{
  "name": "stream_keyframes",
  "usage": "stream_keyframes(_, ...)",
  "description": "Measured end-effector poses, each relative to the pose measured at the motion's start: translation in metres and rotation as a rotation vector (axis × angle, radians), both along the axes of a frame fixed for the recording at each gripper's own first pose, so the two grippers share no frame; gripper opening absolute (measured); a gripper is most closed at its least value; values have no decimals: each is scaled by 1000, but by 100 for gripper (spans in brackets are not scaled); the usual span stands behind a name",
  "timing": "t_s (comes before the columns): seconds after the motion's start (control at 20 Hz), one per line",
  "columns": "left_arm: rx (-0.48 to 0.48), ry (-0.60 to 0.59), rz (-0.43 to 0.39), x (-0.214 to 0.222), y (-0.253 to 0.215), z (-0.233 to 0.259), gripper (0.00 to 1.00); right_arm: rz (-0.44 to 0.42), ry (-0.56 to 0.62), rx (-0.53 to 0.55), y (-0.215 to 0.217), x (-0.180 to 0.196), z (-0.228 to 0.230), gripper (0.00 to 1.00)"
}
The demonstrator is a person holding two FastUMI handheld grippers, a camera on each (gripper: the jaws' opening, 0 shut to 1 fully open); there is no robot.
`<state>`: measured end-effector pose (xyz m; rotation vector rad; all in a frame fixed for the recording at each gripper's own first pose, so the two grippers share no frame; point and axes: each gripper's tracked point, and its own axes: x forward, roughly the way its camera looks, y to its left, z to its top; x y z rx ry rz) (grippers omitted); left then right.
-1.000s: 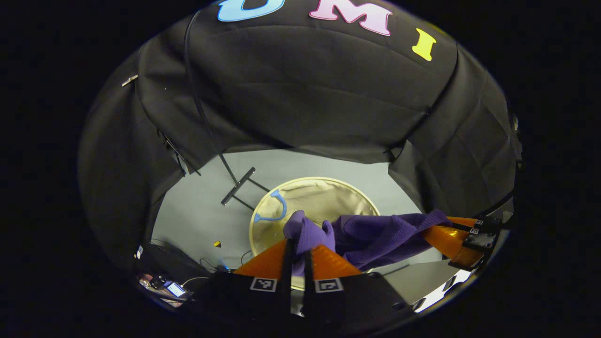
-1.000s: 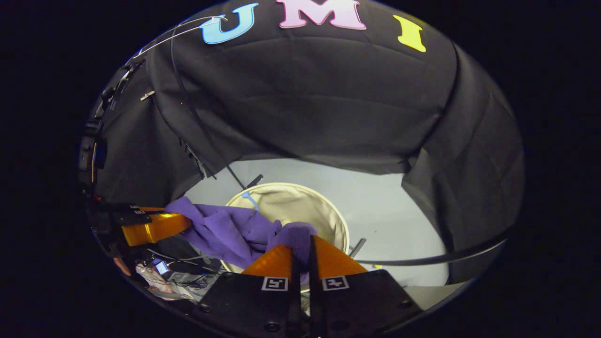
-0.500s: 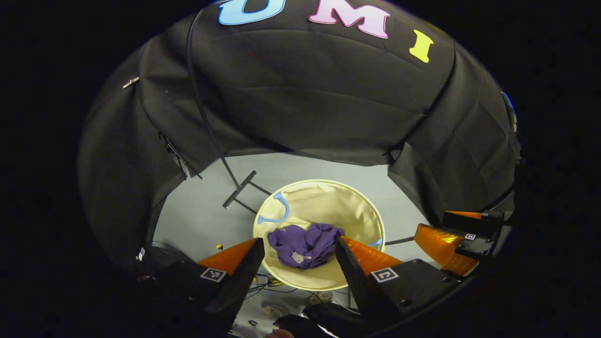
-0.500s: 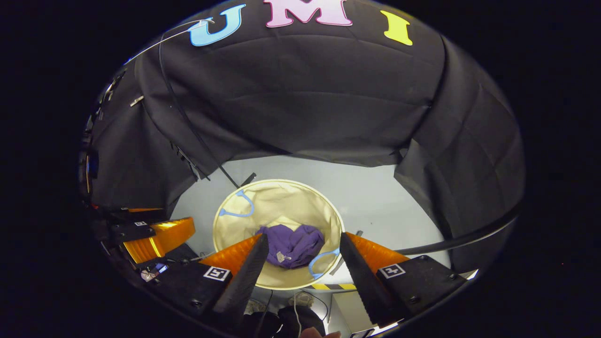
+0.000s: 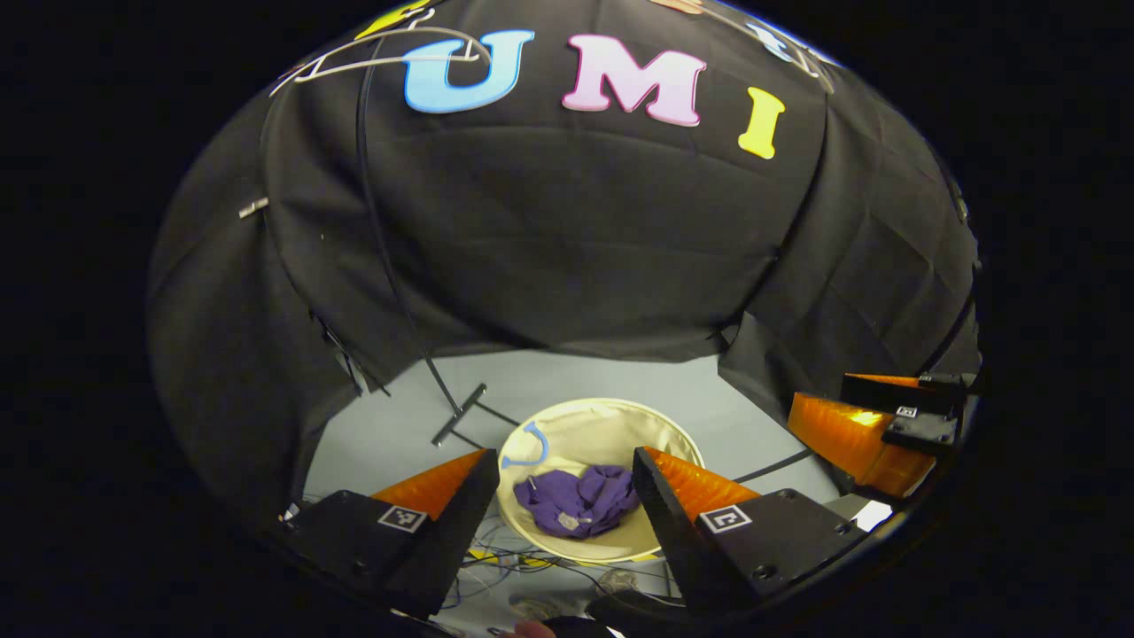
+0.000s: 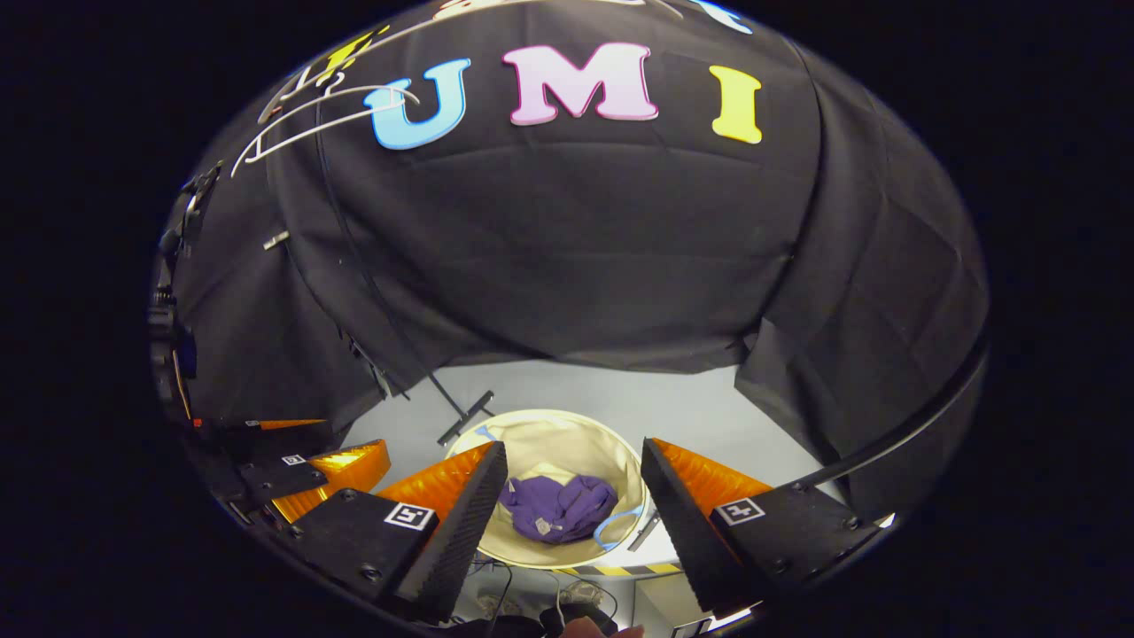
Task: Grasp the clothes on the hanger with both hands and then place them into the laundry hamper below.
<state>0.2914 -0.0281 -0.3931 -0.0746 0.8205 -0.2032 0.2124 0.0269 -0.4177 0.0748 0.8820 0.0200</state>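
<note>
Purple garment (image 5: pixel 580 501): soft knit cloth, matt. Hamper (image 5: pixel 656 434): cream fabric, faint sheen, blue handles. Left gripper (image 5: pixel 563 496) and right gripper (image 6: pixel 571 492): glossy translucent orange plastic fingers, ridged black pads, matt black bodies. Floor (image 5: pixel 399 434): smooth, matt grey.

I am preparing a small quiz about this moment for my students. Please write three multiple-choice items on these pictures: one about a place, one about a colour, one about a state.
1. Where does the garment lie?
A. inside the laundry hamper
B. on the floor beside the hamper
C. on the hanger

2. What colour is the garment?
A. yellow
B. purple
C. white

3. How do the fingers of the left gripper stand?
A. pressed on the garment
B. shut with nothing between them
C. spread apart, holding nothing

Answers:
1 A: the garment lies crumpled on the bottom of the laundry hamper.
2 B: its cloth is purple against the cream lining, also in the right gripper view.
3 C: the left gripper has a wide gap between its fingers, and the garment lies far below.
</note>
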Motion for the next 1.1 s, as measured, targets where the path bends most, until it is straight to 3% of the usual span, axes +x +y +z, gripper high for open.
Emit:
stream_keyframes(0.25,10,-189,-15,4,21,90,96,-37,-145,-18,10,5,84,99)
stream_keyframes(0.55,-7,-392,25,-3,56,197,95,-20,-308,-60,30,3,164,99)
stream_keyframes(1.1,-43,-696,69,-30,106,339,95,-28,-647,-66,63,14,326,98)
